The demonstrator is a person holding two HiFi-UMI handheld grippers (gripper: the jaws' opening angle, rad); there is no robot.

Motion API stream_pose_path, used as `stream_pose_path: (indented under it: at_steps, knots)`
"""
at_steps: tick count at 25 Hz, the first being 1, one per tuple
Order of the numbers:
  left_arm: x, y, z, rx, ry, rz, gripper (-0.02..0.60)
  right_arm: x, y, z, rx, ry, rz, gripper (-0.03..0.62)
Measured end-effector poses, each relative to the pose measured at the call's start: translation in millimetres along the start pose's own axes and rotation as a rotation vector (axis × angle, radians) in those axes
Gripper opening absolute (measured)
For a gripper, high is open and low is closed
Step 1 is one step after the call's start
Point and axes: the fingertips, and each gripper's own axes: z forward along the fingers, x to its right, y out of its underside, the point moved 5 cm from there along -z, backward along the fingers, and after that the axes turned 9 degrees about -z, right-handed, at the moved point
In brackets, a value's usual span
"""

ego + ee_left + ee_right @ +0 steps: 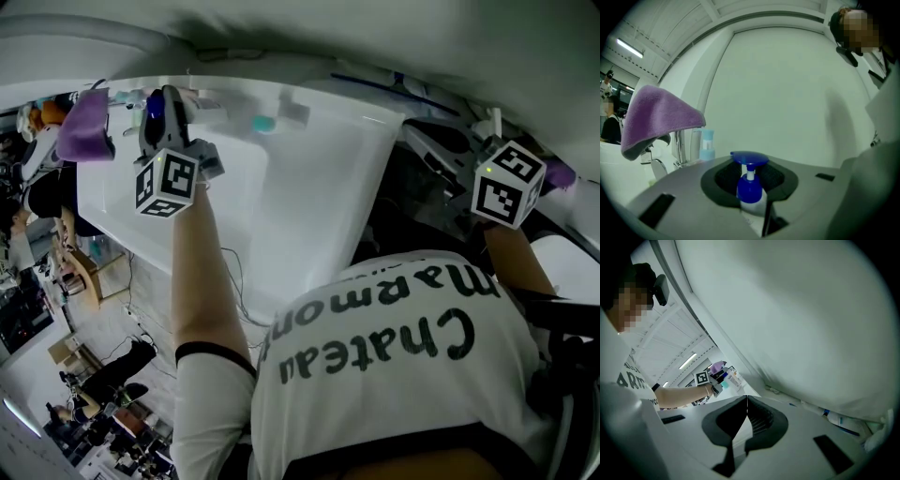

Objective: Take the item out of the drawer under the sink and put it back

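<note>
A white pump bottle with a blue pump head (750, 187) stands upright between the jaws of my left gripper (750, 176), which is shut on its neck. In the head view the left gripper (167, 117) is held over the far left part of the white sink counter (309, 169), with the bottle's blue top (155, 108) showing above the marker cube. My right gripper (746, 397) is shut, its pads meeting with nothing between them, and points at a plain white surface. Its marker cube (509, 183) is at the right, over a dark space beside the counter.
A purple towel (656, 117) hangs over a chrome faucet (679, 147), with a light-blue bottle (707, 145) beside it against the white wall. At the left of the head view lies cluttered floor with a person (103, 375) beyond the counter's edge.
</note>
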Motion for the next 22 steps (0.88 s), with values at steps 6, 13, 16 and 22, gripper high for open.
stream_pose_path:
  at_steps: [6,13,16,22]
  knots:
    - [-5.8,0.9,-4.8,0.016,-0.016,-0.020,0.083,-0.1,0.9,-2.0,0.000,0.004,-0.003,0.012]
    - [-8.0,1.6,-5.4,0.002,-0.015,-0.024,0.083,-3.0,2.8,-3.0,-0.003,-0.002,-0.008,0.012]
    - [-4.3,3.1,0.5,-0.026,0.002,0.003,0.083,-2.2,4.4,-3.1,-0.005,-0.001,-0.008,0.012]
    - [-1.8,4.5,5.9,-0.036,0.008,0.012,0.083,-2.3,3.8,-4.0,-0.006,0.001,-0.010,0.011]
